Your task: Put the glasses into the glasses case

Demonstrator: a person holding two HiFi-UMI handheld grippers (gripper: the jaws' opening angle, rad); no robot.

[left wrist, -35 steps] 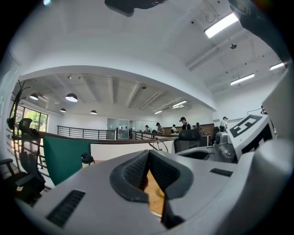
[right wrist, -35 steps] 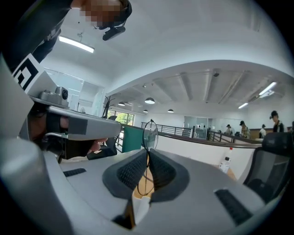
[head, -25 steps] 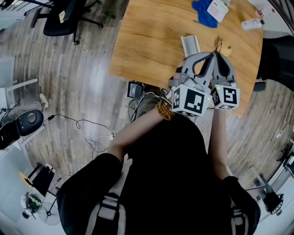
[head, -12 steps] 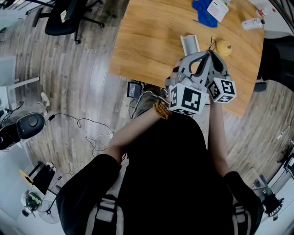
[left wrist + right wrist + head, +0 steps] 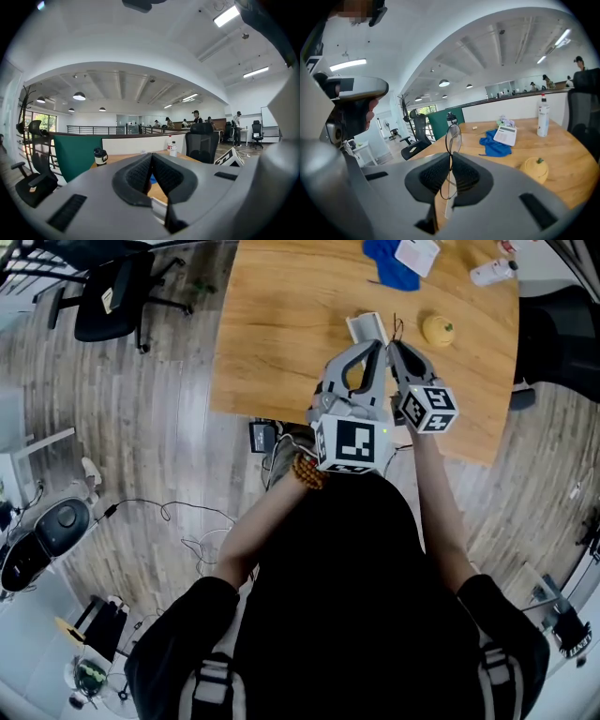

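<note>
Now, L gripper [image 5: 151, 158] is closed w/ nothing between its jaws; glasses case [image 5: 367, 327] lies just ahead of its tips. R gripper [image 5: 450, 159] is clamped on the glasses [image 5: 453, 135], one lens sticking up past its tips.

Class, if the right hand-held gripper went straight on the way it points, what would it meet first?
The right hand-held gripper would probably reach bare wooden table first, between the white case and the yellow fruit; depth is unclear.
</note>
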